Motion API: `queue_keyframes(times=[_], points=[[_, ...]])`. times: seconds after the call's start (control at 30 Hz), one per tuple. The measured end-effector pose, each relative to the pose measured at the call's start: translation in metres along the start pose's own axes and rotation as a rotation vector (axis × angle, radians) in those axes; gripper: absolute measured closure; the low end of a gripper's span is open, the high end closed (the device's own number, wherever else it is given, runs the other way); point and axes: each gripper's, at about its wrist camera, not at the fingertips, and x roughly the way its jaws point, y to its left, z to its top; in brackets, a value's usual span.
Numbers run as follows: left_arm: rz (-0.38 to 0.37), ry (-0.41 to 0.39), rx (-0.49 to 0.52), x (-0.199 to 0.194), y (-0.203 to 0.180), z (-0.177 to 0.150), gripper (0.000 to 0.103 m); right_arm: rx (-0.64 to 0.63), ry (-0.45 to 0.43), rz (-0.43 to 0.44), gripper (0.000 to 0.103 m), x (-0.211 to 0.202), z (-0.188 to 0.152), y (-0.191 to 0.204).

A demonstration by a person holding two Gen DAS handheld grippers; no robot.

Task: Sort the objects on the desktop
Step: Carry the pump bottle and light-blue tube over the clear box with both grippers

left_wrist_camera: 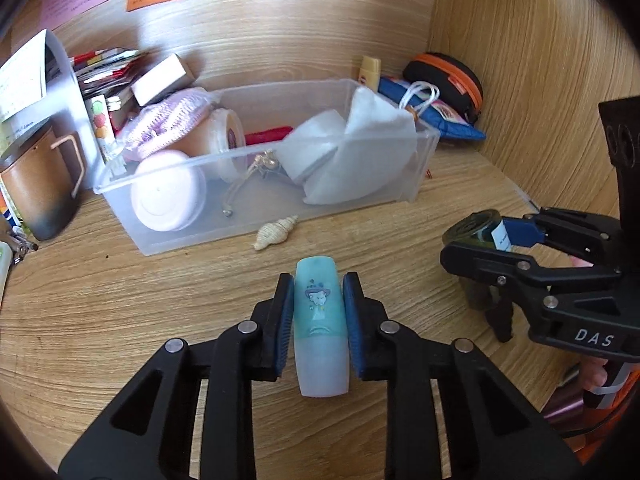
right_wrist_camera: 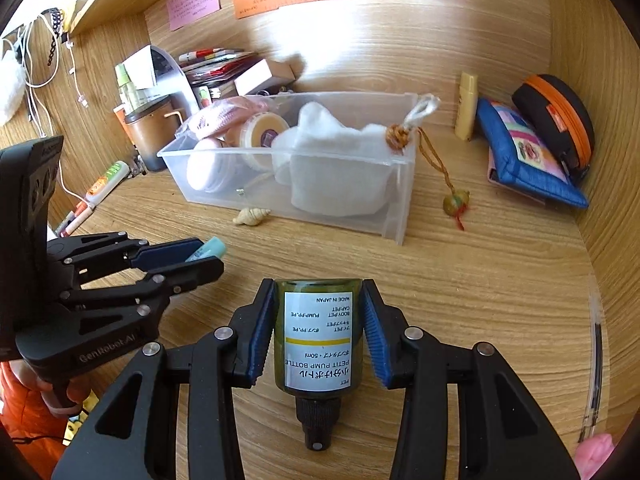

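Worktop [right_wrist_camera: 460, 280]: wood-grain, carries all.
Clear bin [right_wrist_camera: 396, 216]: open-topped, already part-filled; likely destination.
Pump bottle [right_wrist_camera: 318, 340]: clamped in right claw [right_wrist_camera: 318, 332], above worktop; probably rigid, light, smooth-sided; body grip suits.
Teal tube [left_wrist_camera: 320, 320]: pinched by left claw [left_wrist_camera: 318, 324] mid-body; probably light, slick plastic.
Seashell [left_wrist_camera: 276, 232]: loose beside bin; likely brittle.
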Motion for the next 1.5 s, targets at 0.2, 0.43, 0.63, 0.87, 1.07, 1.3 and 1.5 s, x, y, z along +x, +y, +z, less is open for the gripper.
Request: queue_keyframes(times=[0.2,0.43,0.63,0.87,1.07,1.3,1.5], points=[[-0.040,-0.053,-0.042,-0.016,0.016,0.009,0.079,-0.022,-0.027,0.002,0.065,-0.004,0.013,0.011],[-0.036,-0.100,-0.042,-0.032,0.029,0.020,0.079,-0.050,-0.080,-0.004,0.065,-0.016,0.029,0.022],[-0.025,-0.146,-0.031,-0.043,0.037,0.035,0.079,-0.059,-0.123,-0.004,0.065,-0.025,0.046,0.029],[-0.011,-0.164,-0.034,-0.050,0.047,0.043,0.079,-0.080,-0.158,0.012,0.065,-0.030,0.066,0.038],[0.025,-0.182,-0.043,-0.051,0.056,0.052,0.079,-0.101,-0.171,0.029,0.065,-0.028,0.081,0.043],[0.018,-0.197,-0.065,-0.048,0.067,0.065,0.079,-0.119,-0.180,0.054,0.065,-0.021,0.098,0.047],[0.014,-0.192,-0.039,-0.040,0.066,0.074,0.079,-0.109,-0.171,0.059,0.065,-0.008,0.112,0.042]])
